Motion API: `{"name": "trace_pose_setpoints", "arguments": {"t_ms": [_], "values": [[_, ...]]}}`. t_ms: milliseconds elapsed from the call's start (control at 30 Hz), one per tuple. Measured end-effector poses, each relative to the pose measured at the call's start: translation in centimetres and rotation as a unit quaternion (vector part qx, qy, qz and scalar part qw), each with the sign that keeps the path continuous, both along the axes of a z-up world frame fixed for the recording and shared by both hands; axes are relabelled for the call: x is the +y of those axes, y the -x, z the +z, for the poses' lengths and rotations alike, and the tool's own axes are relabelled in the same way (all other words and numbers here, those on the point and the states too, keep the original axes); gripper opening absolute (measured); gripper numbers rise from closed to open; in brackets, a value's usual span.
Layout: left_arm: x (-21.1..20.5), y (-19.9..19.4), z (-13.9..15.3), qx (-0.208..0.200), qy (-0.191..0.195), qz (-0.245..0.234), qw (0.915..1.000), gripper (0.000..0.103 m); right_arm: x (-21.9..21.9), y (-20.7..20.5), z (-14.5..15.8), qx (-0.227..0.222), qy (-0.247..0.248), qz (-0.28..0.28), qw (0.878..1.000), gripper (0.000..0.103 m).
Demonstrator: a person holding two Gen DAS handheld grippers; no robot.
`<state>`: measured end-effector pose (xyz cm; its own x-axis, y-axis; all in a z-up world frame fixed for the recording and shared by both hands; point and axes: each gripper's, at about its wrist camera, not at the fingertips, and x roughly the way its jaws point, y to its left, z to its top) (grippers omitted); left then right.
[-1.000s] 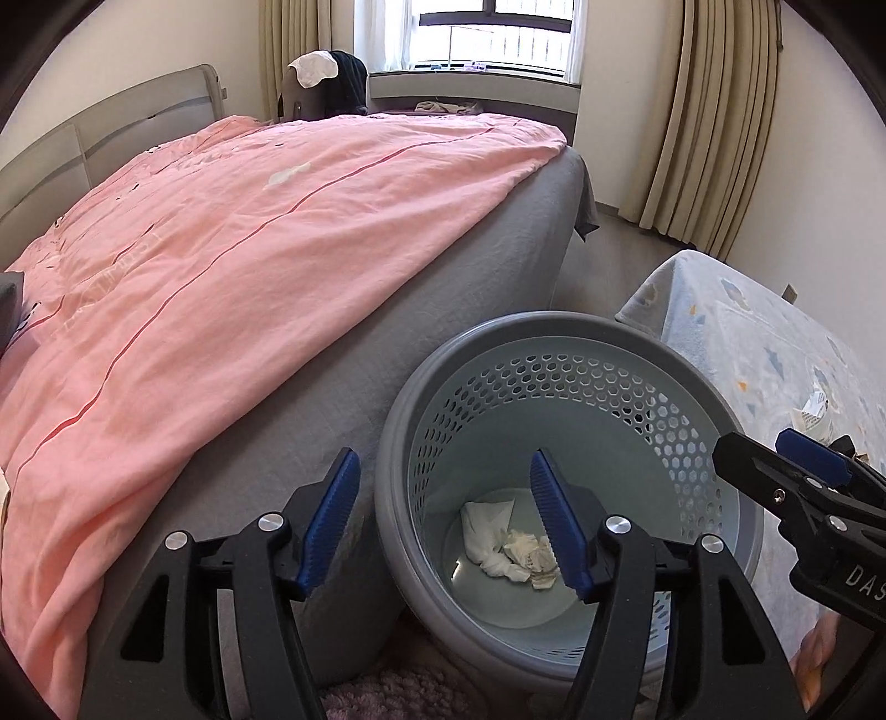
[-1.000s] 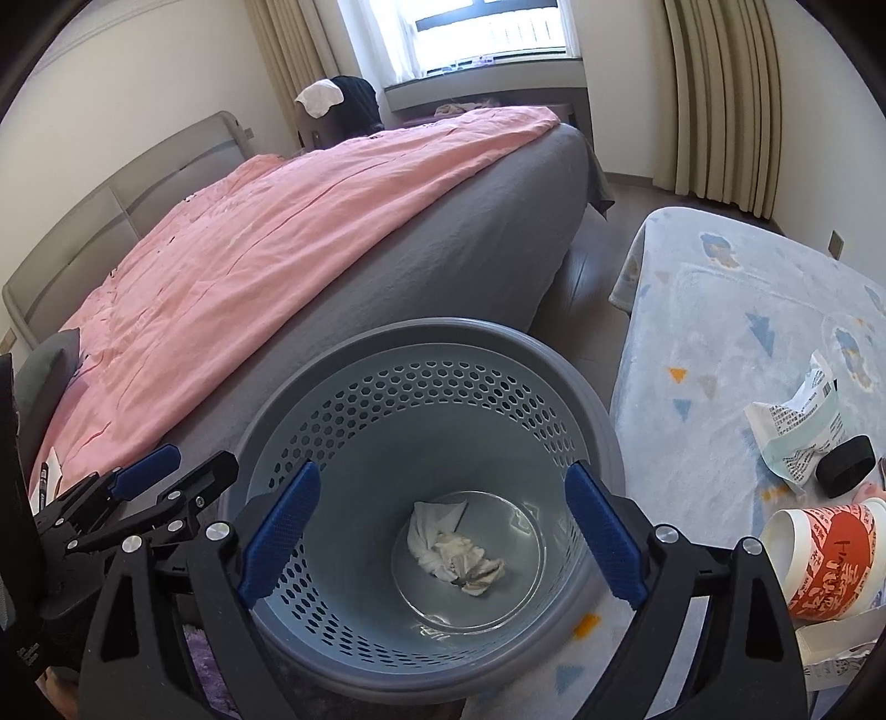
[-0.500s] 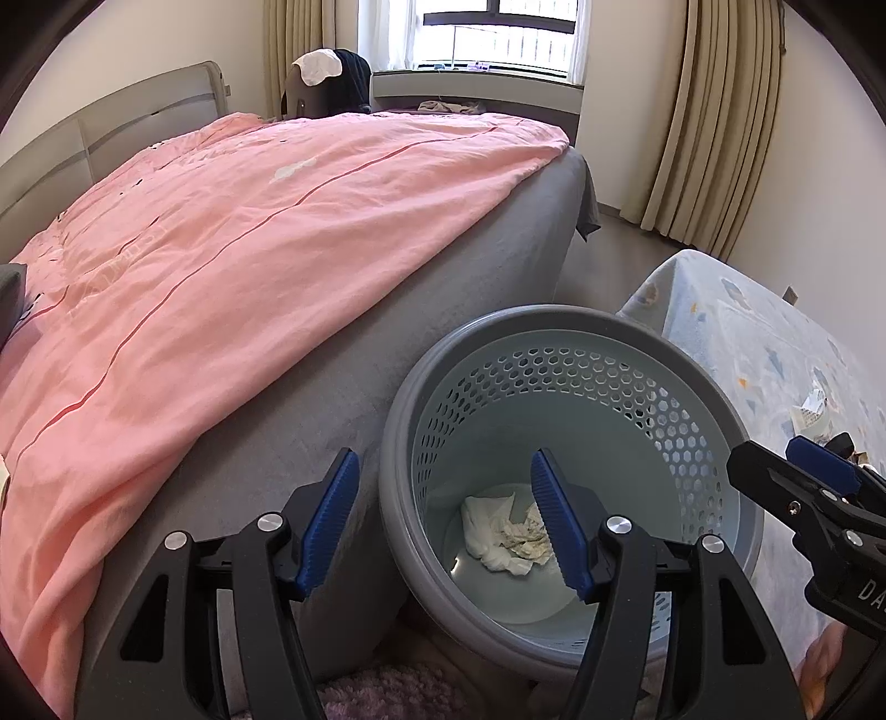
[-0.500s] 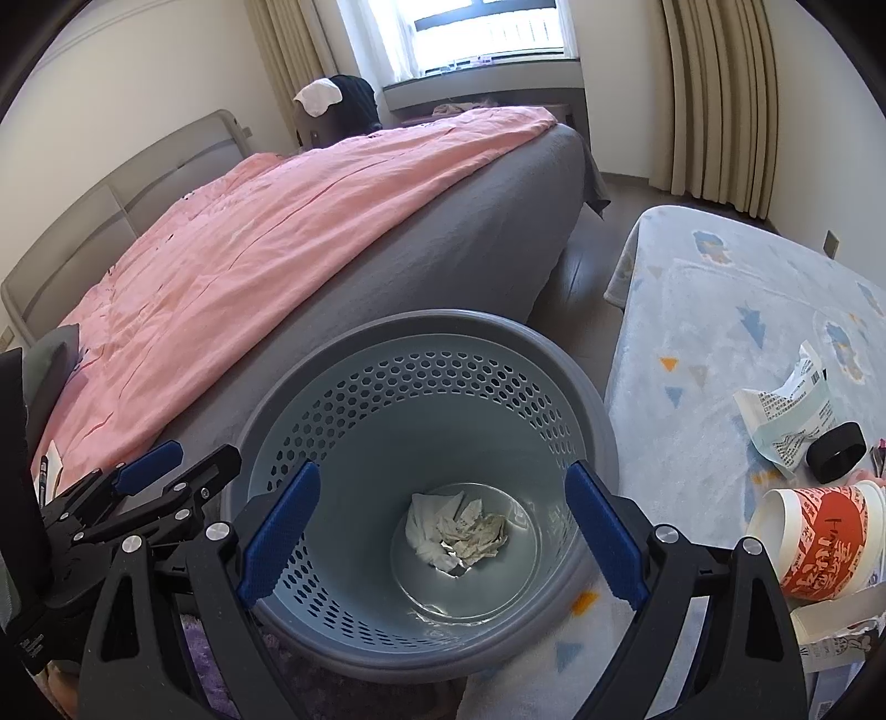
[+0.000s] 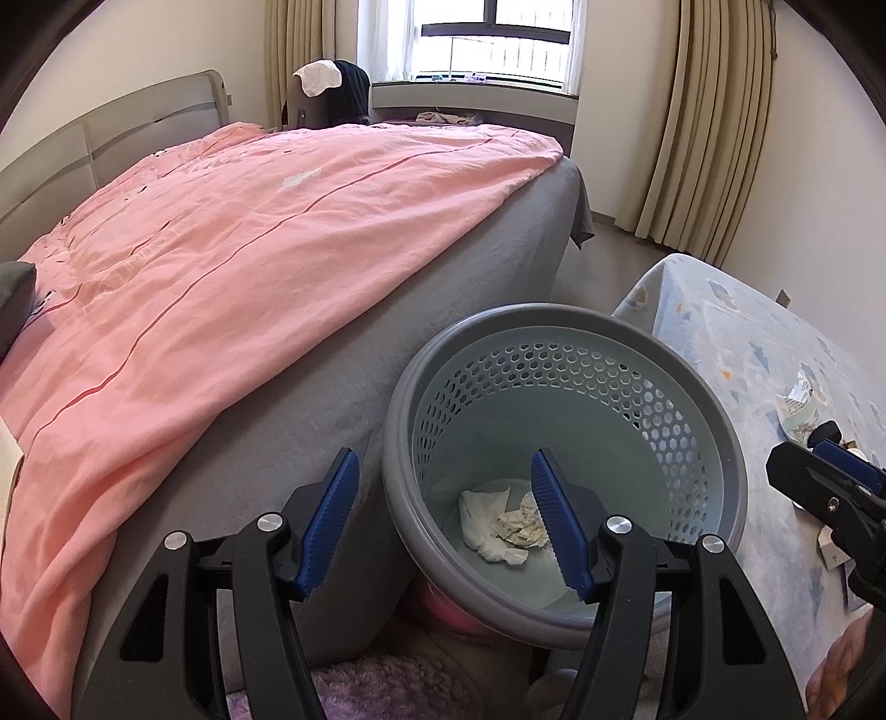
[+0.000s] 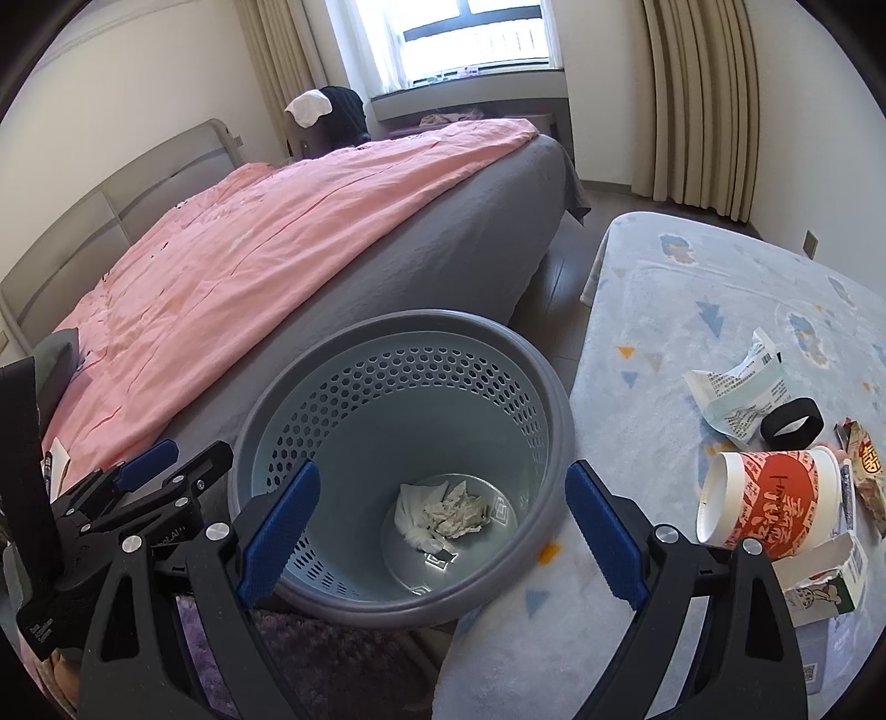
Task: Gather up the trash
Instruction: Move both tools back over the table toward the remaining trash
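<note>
left gripper (image 5: 443, 518): jaws spread wide, nothing between them, touching nothing; hung over the near rim of the basket, lower centre of the left wrist view.
right gripper (image 6: 443, 531): jaws also wide apart, empty; framed the basket opening, lower centre of the right wrist view.
basket (image 6: 310, 399): grey rim, pale blue perforated wall, stood on the floor between bed and rug.
crumpled tissue (image 6: 440, 512): lay on the basket bottom, white and beige wads touching each other.
paper cup (image 6: 769, 504): red and white, on its side on the rug, lower right of frame, mouth toward the basket.
wrapper (image 6: 736, 390): white printed packet, above the cup, just beside a black ring (image 6: 791, 423).
carton (image 6: 825, 581): torn open, below the cup.
rug (image 6: 692, 277): pale blue with small triangles, right side.
bed (image 5: 487, 266): grey base, pink cover (image 5: 221, 266) draped over it, left and centre.
room: window (image 5: 493, 44) at top centre, beige curtains (image 5: 714, 122) to its right.
</note>
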<state>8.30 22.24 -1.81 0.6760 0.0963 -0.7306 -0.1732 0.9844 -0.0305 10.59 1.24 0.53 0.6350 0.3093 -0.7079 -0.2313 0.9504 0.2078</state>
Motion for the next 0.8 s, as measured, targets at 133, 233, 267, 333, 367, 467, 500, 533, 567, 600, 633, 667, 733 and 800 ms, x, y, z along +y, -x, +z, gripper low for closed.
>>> {"name": "trace_pose_setpoints", "arguments": {"t_ms": [133,233,267,333,367,467,500,533,567,600,633,667,733,800], "values": [[-0.6,1.3,0.3,-0.003,-0.004,-0.007,1.0,0.062,-0.8,1.2,0.4,-0.003,0.001,-0.008,1.0,0.089],[-1.2,2.2,0.6,-0.007,-0.009,-0.012,0.9999,0.062,-1.3,2.0,0.6,-0.003,0.0,-0.012,1.0,0.088],[-1.4,2.6,0.7,-0.008,-0.01,-0.013,0.9998,0.062,-1.4,2.3,0.6,-0.003,0.001,-0.013,1.0,0.089],[-1.8,3.2,0.9,-0.009,-0.011,-0.017,0.9998,0.062,-1.7,2.8,0.8,-0.004,0.002,-0.016,1.0,0.089],[-2.0,3.5,0.9,-0.008,-0.011,-0.02,0.9997,0.062,-1.9,3.2,0.8,-0.005,0.002,-0.017,1.0,0.089],[-2.7,4.2,1.2,-0.008,-0.01,-0.027,0.9996,0.062,-2.5,4.3,0.9,-0.006,0.001,-0.021,1.0,0.089],[-3.0,4.5,1.3,-0.009,-0.01,-0.029,0.9995,0.062,-2.8,4.6,0.9,-0.005,0.001,-0.024,1.0,0.089],[-3.2,4.7,1.4,-0.009,-0.01,-0.032,0.9994,0.062,-3.1,4.9,0.9,-0.005,0.0,-0.026,1.0,0.089],[-3.6,5.0,1.5,-0.01,-0.01,-0.035,0.9993,0.062,-3.4,5.2,0.9,-0.005,-0.001,-0.028,1.0,0.089],[-3.9,5.2,1.6,-0.01,-0.01,-0.038,0.9992,0.062,-3.7,5.6,0.9,-0.005,-0.001,-0.03,1.0,0.089],[-4.1,5.4,1.7,-0.011,-0.01,-0.04,0.9991,0.062,-4.1,5.9,0.9,-0.005,-0.002,-0.032,0.999,0.089],[-4.5,5.6,1.8,-0.012,-0.01,-0.043,0.9989,0.062,-4.3,6.2,0.9,-0.005,-0.003,-0.035,0.999,0.089],[-5.2,5.9,2.0,-0.013,-0.009,-0.05,0.9986,0.063,-4.8,6.8,0.9,-0.004,-0.003,-0.039,0.999,0.089],[-6.1,6.2,2.3,-0.016,-0.009,-0.058,0.9981,0.066,-5.5,7.4,0.9,-0.004,-0.001,-0.043,0.999,0.089]]}}
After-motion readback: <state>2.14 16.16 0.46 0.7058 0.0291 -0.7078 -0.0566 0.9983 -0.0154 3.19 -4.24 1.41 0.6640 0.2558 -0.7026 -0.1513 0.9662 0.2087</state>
